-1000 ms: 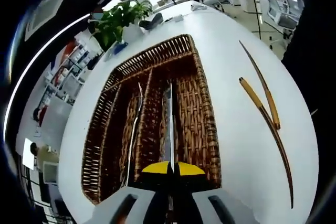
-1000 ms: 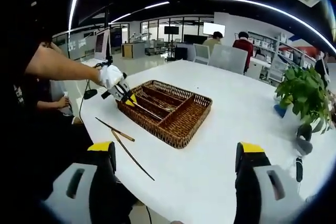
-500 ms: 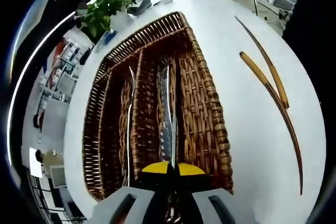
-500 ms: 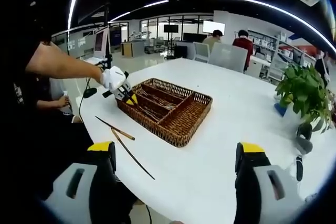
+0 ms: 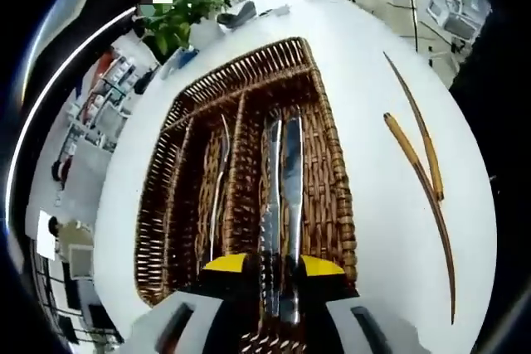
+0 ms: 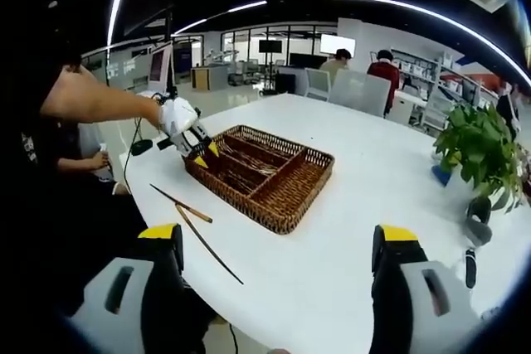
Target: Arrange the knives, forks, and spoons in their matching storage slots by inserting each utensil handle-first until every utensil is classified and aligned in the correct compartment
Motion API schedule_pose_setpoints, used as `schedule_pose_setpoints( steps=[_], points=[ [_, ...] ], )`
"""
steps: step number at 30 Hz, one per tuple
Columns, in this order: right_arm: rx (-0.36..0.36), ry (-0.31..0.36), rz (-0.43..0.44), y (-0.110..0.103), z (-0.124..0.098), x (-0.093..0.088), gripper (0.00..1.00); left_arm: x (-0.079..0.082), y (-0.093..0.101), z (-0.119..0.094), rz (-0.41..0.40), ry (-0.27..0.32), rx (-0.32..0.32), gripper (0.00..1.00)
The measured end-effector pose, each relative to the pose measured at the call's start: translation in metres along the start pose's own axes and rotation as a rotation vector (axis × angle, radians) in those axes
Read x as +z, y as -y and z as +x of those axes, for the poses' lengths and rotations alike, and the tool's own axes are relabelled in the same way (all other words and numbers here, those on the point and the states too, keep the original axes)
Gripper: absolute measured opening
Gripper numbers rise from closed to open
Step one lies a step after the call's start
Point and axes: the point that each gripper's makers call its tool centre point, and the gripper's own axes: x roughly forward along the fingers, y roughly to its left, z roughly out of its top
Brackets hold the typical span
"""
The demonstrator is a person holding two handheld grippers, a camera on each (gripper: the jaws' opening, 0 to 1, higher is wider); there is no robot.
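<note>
Between left tongs (image 5: 278, 275), parted over wicker tray (image 5: 332, 172): two knives (image 5: 280, 205) side by side in one slot, blades pointing away, sorted by type. Right tongs (image 6: 278, 259) spread, idle, well back from tray.

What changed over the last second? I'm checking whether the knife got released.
The left gripper opened its jaws, letting the knife go; it now lies flat beside another knife in the wicker tray. The right gripper stayed open and idle, and the chopsticks did not move.
</note>
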Motion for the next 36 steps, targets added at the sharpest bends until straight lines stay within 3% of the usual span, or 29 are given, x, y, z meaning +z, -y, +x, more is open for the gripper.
schedule_pose_setpoints(
  steps=[2, 5, 8, 9, 11, 13, 16, 18, 21, 30, 36],
  points=[
    [0.002, 0.003, -0.002, -0.001, 0.0, 0.002, 0.97, 0.01, -0.003, -0.011, -0.098, 0.062, -0.005, 0.36],
    [0.003, 0.009, -0.006, -0.002, 0.0, 0.004, 0.97, 0.019, -0.016, -0.025, -0.17, 0.127, 0.055, 0.52],
    [0.005, 0.017, -0.008, -0.004, 0.0, 0.007, 0.98, 0.026, -0.027, -0.039, -0.265, 0.194, 0.109, 0.73],
    [0.005, 0.022, -0.009, -0.004, 0.0, 0.009, 0.98, 0.031, -0.023, -0.044, -0.312, 0.235, 0.094, 0.82],
    [0.004, 0.031, -0.011, -0.005, 0.002, 0.011, 0.99, 0.038, -0.016, -0.051, -0.315, 0.279, 0.081, 0.91],
    [0.002, 0.036, -0.018, -0.005, 0.003, 0.012, 0.98, 0.032, -0.018, -0.055, -0.315, 0.257, 0.116, 0.98],
    [0.003, 0.056, -0.035, -0.006, 0.004, 0.018, 0.99, 0.027, -0.02, -0.065, -0.362, 0.254, 0.148, 1.0],
    [0.012, 0.055, -0.035, -0.007, 0.006, 0.019, 0.99, 0.028, -0.019, -0.078, -0.443, 0.293, 0.138, 1.0],
    [0.022, 0.048, -0.041, -0.008, 0.009, 0.019, 0.99, 0.025, -0.024, -0.095, -0.482, 0.323, 0.182, 1.0],
    [0.026, 0.086, -0.049, -0.007, 0.012, 0.03, 0.99, 0.009, -0.019, -0.137, -0.552, 0.352, 0.263, 1.0],
    [0.03, 0.088, -0.062, -0.009, 0.014, 0.03, 0.99, 0.011, -0.003, -0.155, -0.593, 0.359, 0.295, 1.0]
  ],
)
